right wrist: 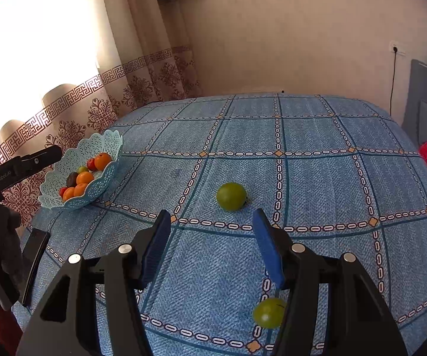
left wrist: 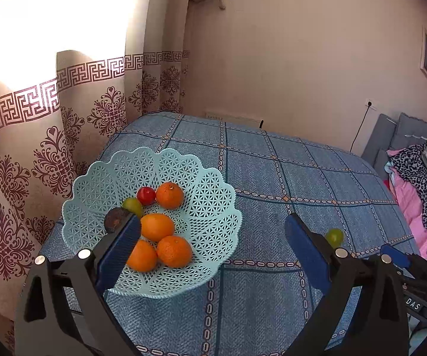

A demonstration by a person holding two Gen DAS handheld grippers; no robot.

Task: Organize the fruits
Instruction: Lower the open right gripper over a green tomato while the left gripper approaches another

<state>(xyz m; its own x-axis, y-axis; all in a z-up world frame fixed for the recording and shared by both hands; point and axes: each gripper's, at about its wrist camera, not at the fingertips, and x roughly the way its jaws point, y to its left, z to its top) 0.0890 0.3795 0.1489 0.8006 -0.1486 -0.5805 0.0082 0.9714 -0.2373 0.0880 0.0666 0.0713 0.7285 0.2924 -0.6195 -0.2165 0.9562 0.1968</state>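
A pale blue lattice basket (left wrist: 213,190) stands on the blue checked tablecloth (left wrist: 272,178). It holds several oranges (left wrist: 157,227), a red plum (left wrist: 146,195), a green plum (left wrist: 133,205) and a dark fruit (left wrist: 115,219) partly hidden behind my left finger. My left gripper (left wrist: 212,219) hovers over the basket's near side, open and empty. My right gripper (right wrist: 212,214) is open above the cloth. One loose green plum (right wrist: 231,196) lies just past its fingertips. A second green plum (right wrist: 269,312) lies under its right finger. The basket (right wrist: 109,139) shows far left in the right wrist view.
A patterned curtain (left wrist: 50,148) hangs close behind the basket at the table's left edge. Grey cushions and a pile of clothes (left wrist: 417,172) lie off the right edge. A wall socket with a black cable (right wrist: 394,68) sits on the back wall.
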